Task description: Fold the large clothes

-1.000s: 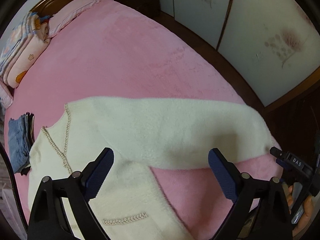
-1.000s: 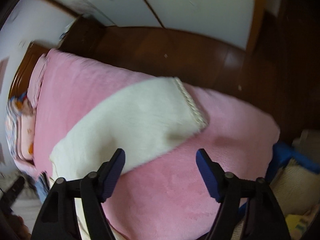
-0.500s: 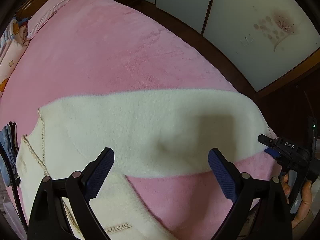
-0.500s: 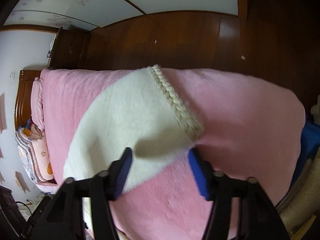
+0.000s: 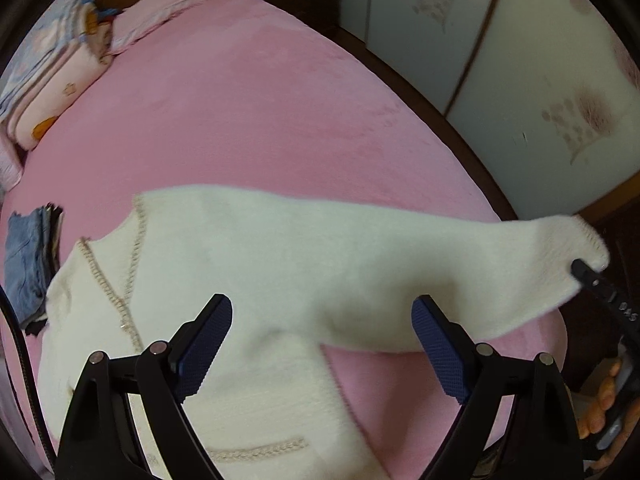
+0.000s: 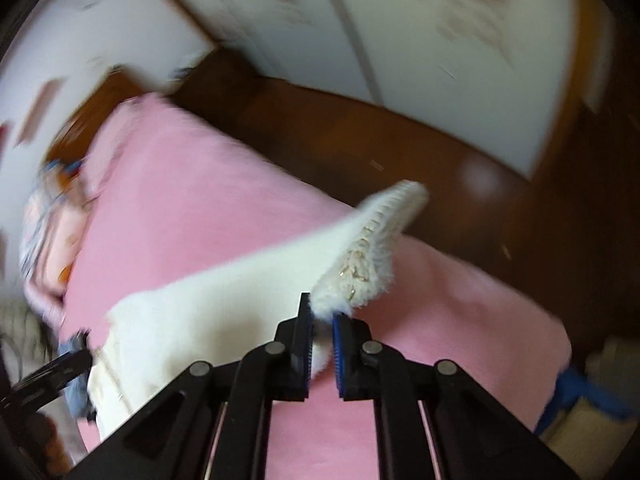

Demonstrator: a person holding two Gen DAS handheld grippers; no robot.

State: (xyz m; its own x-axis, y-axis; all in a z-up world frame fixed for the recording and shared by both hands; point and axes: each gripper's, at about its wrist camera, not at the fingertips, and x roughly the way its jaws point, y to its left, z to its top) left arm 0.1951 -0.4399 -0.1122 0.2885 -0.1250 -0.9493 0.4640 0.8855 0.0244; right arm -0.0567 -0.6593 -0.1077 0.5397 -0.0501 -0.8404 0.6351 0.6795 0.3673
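Note:
A fluffy white cardigan [image 5: 248, 264] with beaded trim lies on the pink bed [image 5: 240, 112]. Its sleeve [image 5: 460, 264] stretches to the right and is lifted off the bed at the cuff [image 6: 376, 236]. My right gripper [image 6: 322, 320] is shut on the sleeve just behind the cuff; it also shows at the right edge of the left wrist view [image 5: 588, 276]. My left gripper [image 5: 322, 344] is open and empty, hovering above the cardigan's body near the armpit.
Folded blue jeans [image 5: 28, 264] lie at the bed's left edge. Pillows and folded bedding [image 5: 60, 64] are at the headboard. A dark wood floor [image 6: 400, 140] and white wardrobe doors [image 5: 520, 60] run along the bed's right side.
My right gripper closed on the sleeve near the cuff and lifted it off the bed. My left gripper stayed open and pulled back a little over the cardigan.

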